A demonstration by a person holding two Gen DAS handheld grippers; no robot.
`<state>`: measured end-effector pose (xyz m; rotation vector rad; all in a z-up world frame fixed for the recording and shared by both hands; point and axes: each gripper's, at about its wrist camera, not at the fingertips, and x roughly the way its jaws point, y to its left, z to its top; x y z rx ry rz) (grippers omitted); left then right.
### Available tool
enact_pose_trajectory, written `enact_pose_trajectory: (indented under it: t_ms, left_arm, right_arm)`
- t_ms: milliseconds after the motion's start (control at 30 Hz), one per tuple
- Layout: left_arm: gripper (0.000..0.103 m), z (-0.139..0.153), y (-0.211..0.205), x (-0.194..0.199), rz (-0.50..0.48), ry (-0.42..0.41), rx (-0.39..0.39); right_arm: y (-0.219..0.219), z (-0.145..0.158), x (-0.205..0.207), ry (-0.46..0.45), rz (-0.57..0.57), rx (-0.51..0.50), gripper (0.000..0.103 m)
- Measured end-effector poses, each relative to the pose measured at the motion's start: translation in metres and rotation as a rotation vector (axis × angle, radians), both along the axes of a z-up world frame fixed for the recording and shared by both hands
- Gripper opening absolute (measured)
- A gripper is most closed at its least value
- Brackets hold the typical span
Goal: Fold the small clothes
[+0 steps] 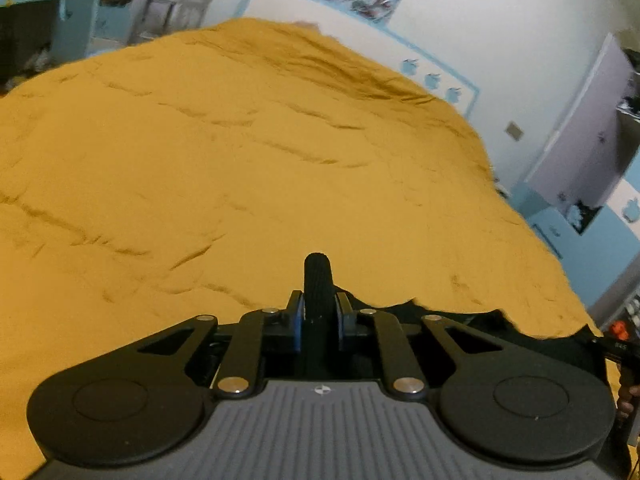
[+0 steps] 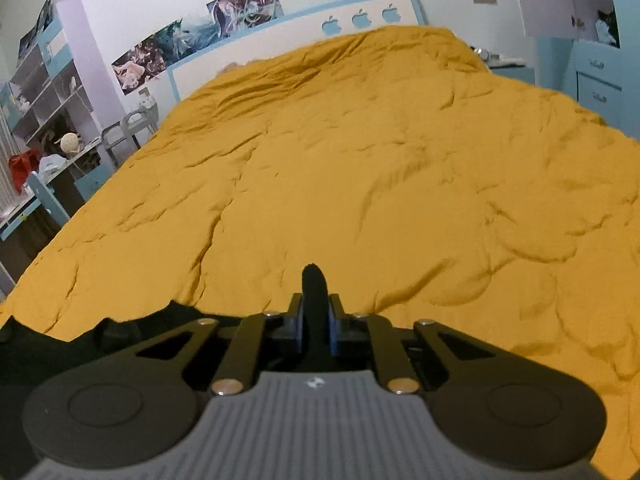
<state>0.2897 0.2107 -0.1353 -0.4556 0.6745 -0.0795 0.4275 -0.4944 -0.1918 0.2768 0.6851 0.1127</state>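
A black garment point(image 1: 460, 322) shows as a dark edge stretched to the right behind my left gripper point(image 1: 318, 268), whose fingers are pressed together. In the right wrist view the same black garment point(image 2: 60, 344) spreads to the left behind my right gripper point(image 2: 315, 276), also closed. Both grippers hover over the mustard-yellow bedspread point(image 1: 240, 160), and the cloth seems to hang between them. Most of the garment is hidden under the gripper bodies. Whether cloth is pinched between the fingers cannot be seen clearly.
The bedspread point(image 2: 360, 160) covers a wide bed. A white and blue headboard point(image 2: 288, 36) stands at the far end. Shelves and a desk point(image 2: 48, 120) are at the left, blue drawers point(image 2: 600, 80) at the right. The other gripper's handle point(image 1: 624, 360) shows at the right edge.
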Motion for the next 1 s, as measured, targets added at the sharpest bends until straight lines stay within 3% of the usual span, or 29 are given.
enact_pose_trajectory:
  t_ms: [67, 167, 267, 333, 400, 467, 567, 667, 733, 800, 933, 1000]
  left_arm:
    - [0.017, -0.018, 0.007, 0.008, 0.011, 0.065, -0.028]
    - [0.018, -0.042, 0.005, 0.017, -0.011, 0.137, 0.013]
    - [0.026, -0.053, 0.004, 0.020, -0.008, 0.158, 0.037]
    - [0.027, -0.053, 0.009, 0.022, -0.005, 0.168, 0.007]
    - [0.028, -0.044, 0.012, 0.019, 0.001, 0.165, -0.014]
    - [0.028, -0.027, 0.014, 0.008, -0.003, 0.138, 0.005]
    - [0.028, 0.008, 0.013, -0.023, -0.028, 0.075, 0.014]
    - [0.028, 0.036, -0.006, -0.068, -0.084, 0.039, -0.021]
    - [0.034, 0.045, -0.026, -0.103, -0.127, 0.019, -0.039]
    - [0.046, 0.045, -0.047, -0.136, -0.146, 0.018, -0.051]
    - [0.048, 0.027, -0.072, -0.176, -0.171, 0.062, -0.085]
    - [0.048, 0.016, -0.071, -0.185, -0.144, 0.089, -0.078]
  right_arm:
    - [0.003, -0.012, 0.010, 0.031, -0.007, -0.030, 0.006]
    - [0.009, -0.039, 0.024, 0.103, -0.026, -0.085, 0.006]
    - [0.007, -0.058, 0.027, 0.121, -0.059, -0.076, 0.007]
    - [0.005, -0.060, 0.026, 0.116, -0.065, -0.062, 0.008]
    - [0.006, -0.055, 0.025, 0.108, -0.068, -0.071, 0.015]
    - [0.007, -0.042, 0.017, 0.084, -0.082, -0.097, 0.029]
    - [0.012, -0.010, -0.012, 0.042, -0.076, -0.055, 0.029]
    - [0.023, 0.023, -0.062, 0.006, -0.004, 0.034, 0.029]
    - [0.038, 0.036, -0.102, -0.009, 0.076, 0.069, 0.029]
    - [0.058, 0.041, -0.143, -0.018, 0.138, 0.083, 0.031]
    - [0.087, 0.028, -0.212, -0.050, 0.168, 0.126, 0.031]
    - [0.088, 0.017, -0.226, -0.018, 0.143, 0.160, 0.031]
